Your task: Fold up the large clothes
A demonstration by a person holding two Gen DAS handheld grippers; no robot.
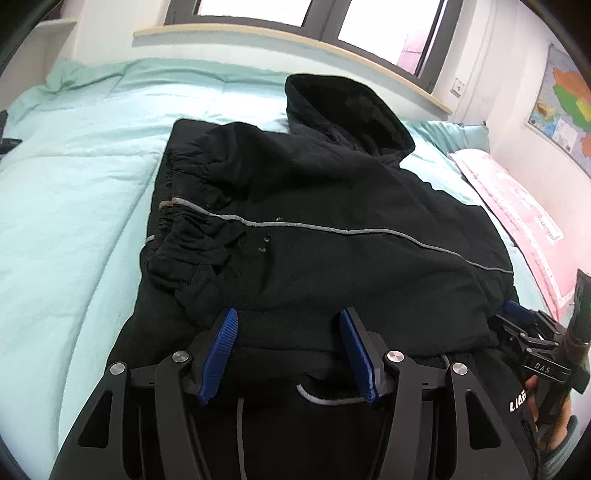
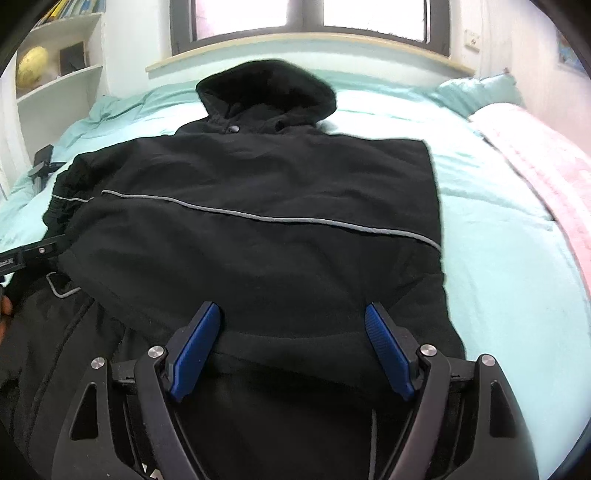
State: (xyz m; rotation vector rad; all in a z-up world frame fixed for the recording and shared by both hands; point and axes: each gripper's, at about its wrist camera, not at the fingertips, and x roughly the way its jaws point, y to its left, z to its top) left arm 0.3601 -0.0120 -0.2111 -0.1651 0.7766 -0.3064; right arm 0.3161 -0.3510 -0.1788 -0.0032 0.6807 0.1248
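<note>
The black hooded jacket [image 2: 258,206] lies flat on the bed [image 2: 498,258], sleeves already folded in, hood toward the window [image 2: 306,14]. The bottom fold is left. Left hand-held gripper [image 1: 288,350] and right hand-held gripper [image 2: 291,350] stand open at the jacket's near edge, holding nothing.

both wrist views close above one jacket [image 1: 314,229]

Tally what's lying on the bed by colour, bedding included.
Black: 2, the hooded jacket and a small black device by the bed's far-left edge
Mint green: 2, the quilt and a pillow
Pink: 1, the blanket
Total: 5
</note>
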